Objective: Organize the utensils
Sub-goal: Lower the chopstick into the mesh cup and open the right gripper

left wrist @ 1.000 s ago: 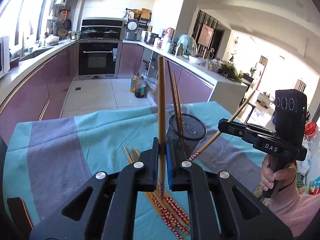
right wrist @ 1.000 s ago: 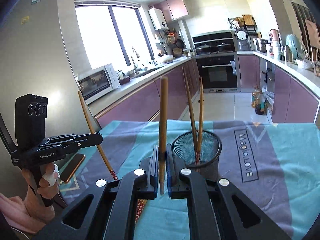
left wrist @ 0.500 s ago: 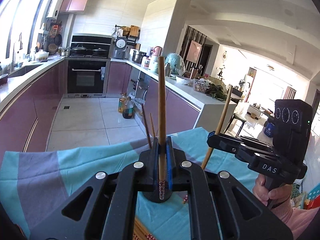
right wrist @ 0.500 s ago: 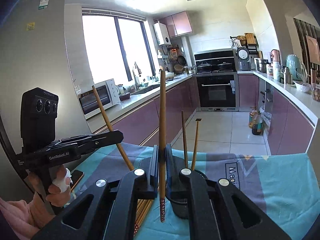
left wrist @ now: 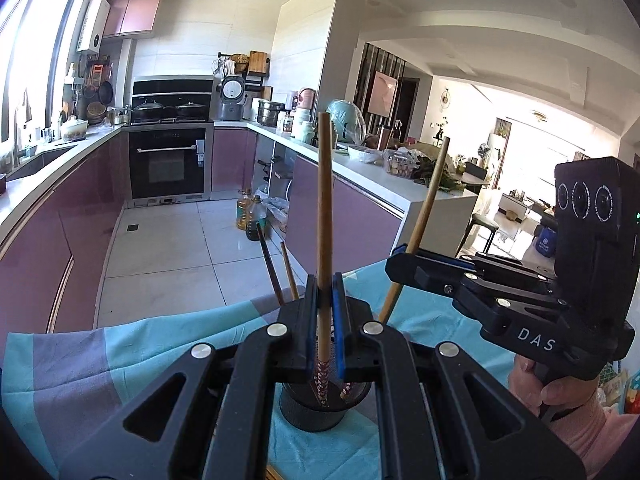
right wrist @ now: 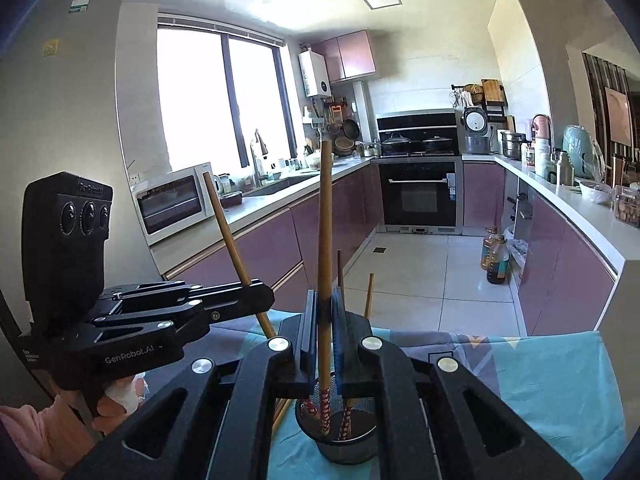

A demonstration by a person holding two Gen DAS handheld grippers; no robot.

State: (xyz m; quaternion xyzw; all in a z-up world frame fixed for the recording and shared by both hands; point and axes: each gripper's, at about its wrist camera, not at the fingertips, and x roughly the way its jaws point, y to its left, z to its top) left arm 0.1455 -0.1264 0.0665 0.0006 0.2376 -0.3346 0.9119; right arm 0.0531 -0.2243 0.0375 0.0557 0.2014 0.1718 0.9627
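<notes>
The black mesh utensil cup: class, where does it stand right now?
In both wrist views the black mesh utensil cup stands on the teal tablecloth, directly below the two grippers, with patterned chopstick tips inside it.

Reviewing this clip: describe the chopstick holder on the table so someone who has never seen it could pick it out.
On the teal tablecloth, look just below the right gripper. The holder is a round black mesh cup, standing upright. It is the only container on the cloth, with patterned chopstick tips inside.
</notes>
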